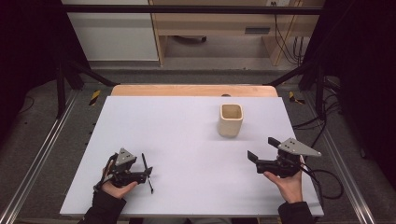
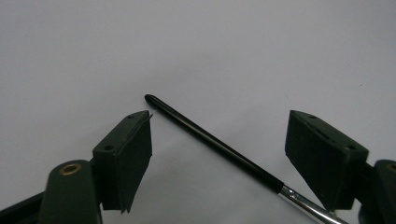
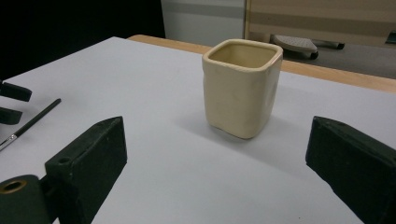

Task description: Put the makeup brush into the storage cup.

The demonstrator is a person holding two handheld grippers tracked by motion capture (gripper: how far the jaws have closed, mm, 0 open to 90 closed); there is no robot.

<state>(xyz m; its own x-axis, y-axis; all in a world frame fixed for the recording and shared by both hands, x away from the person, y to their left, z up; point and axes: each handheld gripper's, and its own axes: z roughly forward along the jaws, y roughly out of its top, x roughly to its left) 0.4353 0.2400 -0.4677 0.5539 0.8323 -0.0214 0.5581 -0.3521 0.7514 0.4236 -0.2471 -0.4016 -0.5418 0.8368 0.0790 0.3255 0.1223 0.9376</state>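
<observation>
Your left gripper [image 1: 148,173] sits low at the near left of the white table [image 1: 177,135], its jaws spread wide and holding nothing. In its own view the brush [image 2: 224,150] lies flat on the table between the jaws, touching neither: the black handle's tip points away, and the silver ferrule runs toward the right jaw.

Your right gripper [image 1: 262,148] is at the near right, jaws also spread wide and empty, aimed at the cup [image 3: 241,87]. The cream square cup stands upright ahead of those jaws, well apart from them; what shows of its inside looks empty.

Both your hands [image 1: 117,187] grip from below, forearms entering from the near edge.
</observation>
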